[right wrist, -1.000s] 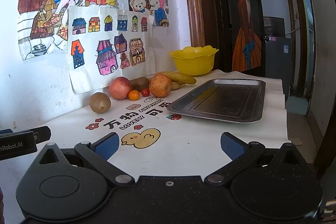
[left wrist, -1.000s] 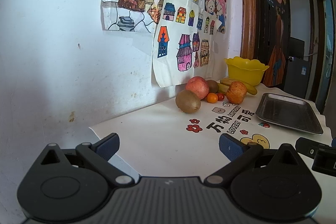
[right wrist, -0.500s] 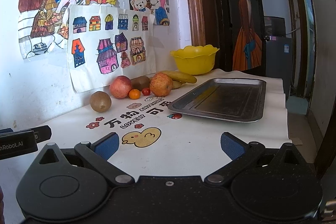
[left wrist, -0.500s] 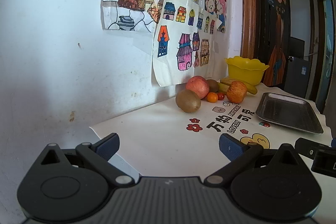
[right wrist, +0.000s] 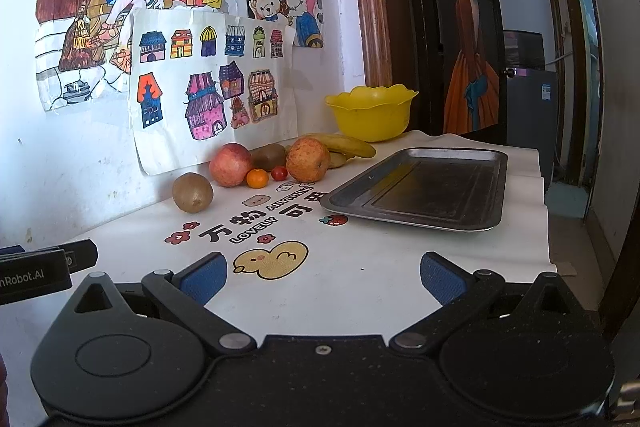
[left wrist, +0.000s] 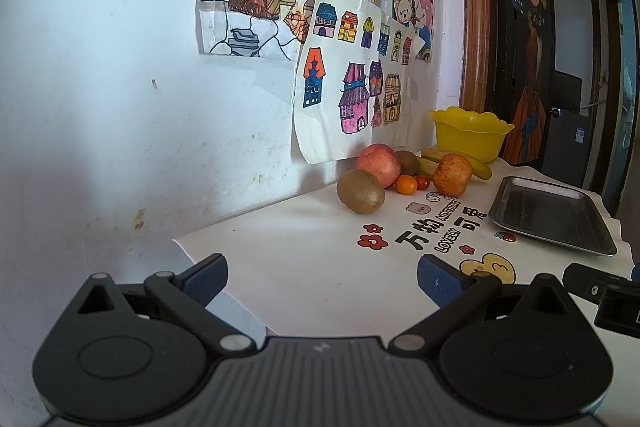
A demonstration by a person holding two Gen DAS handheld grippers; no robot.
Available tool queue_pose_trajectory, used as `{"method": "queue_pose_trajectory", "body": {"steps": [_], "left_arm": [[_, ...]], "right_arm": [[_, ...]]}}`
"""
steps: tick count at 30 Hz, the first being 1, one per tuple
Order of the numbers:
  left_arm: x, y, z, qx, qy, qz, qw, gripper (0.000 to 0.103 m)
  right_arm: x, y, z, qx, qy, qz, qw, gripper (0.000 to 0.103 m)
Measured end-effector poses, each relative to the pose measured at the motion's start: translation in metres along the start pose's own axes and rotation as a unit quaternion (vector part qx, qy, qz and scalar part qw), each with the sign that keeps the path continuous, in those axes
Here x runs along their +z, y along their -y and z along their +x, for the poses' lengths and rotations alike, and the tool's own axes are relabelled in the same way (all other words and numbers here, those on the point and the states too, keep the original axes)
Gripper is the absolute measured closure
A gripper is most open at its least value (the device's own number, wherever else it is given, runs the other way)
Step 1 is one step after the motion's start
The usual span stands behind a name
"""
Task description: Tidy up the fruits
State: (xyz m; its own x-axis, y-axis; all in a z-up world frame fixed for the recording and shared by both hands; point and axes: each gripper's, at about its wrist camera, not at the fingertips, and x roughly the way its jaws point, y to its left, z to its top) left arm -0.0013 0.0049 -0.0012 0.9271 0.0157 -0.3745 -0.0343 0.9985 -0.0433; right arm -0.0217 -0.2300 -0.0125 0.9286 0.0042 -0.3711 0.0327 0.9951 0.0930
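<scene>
We hold the left gripper [left wrist: 322, 277] low over the near edge of the white table [left wrist: 304, 267], its blue-padded jaws spread wide with nothing between them; the right gripper [right wrist: 323, 277] hangs likewise over the cloth, jaws wide apart and empty, just short of the printed yellow duck [right wrist: 272, 261]. The fruit lies in a loose cluster at the back of the table against the wall; the nearer kiwi [right wrist: 192, 192] sits alone at the left of the group, a little apart from the red apple [right wrist: 231, 164]; a second kiwi [right wrist: 269, 157] rests behind, between that apple and the orange-red apple [right wrist: 307, 159]; a small orange [right wrist: 257, 177] and a cherry tomato [right wrist: 279, 172] sit side by side in front of them; the bananas [right wrist: 344, 145] stretch behind the second apple toward the yellow bowl [right wrist: 372, 113], which stands at the far corner. The metal tray [right wrist: 420, 183] lies flat to the right of the fruit, bare inside, well apart from both grippers. Children's drawings [right wrist: 208, 79] hang on the wall above the fruit.
</scene>
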Motion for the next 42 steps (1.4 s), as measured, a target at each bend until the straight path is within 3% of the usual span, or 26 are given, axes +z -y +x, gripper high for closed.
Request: {"method": "queue_pose_trajectory", "body": {"steps": [9,15,22,26,30,33,38,42], "left_arm": [[0.002,-0.002,0.000,-0.003,-0.003,-0.002,1.0000,0.001],[0.029,-0.007,0.001,-0.016,0.021,0.021,0.9994,0.001],[0.063,-0.024,0.014,-0.059,0.026,0.027,0.9976,0.001],[0.081,-0.031,0.029,-0.071,0.025,0.036,0.9965,0.000],[0.092,-0.032,0.045,-0.078,0.035,0.034,0.9958,0.000],[0.093,-0.027,0.063,-0.091,0.036,0.040,0.9944,0.001],[0.082,-0.015,0.094,-0.110,0.020,0.060,0.9919,0.001],[0.073,-0.008,0.114,-0.117,0.003,0.081,0.9898,0.001]], "right_arm": [[0.001,0.000,-0.002,0.002,-0.003,-0.001,1.000,0.001],[0.020,0.002,-0.010,0.051,-0.016,-0.005,0.999,0.001],[0.091,0.010,-0.021,0.128,0.004,-0.021,0.992,0.001],[0.147,0.007,-0.009,0.182,0.013,-0.063,0.981,0.001],[0.196,-0.001,0.018,0.225,0.016,-0.108,0.968,0.001],[0.210,-0.016,0.054,0.235,-0.009,-0.144,0.961,0.000],[0.180,-0.032,0.123,0.246,-0.055,-0.188,0.949,0.001],[0.152,-0.034,0.178,0.274,-0.133,-0.172,0.937,0.001]]}}
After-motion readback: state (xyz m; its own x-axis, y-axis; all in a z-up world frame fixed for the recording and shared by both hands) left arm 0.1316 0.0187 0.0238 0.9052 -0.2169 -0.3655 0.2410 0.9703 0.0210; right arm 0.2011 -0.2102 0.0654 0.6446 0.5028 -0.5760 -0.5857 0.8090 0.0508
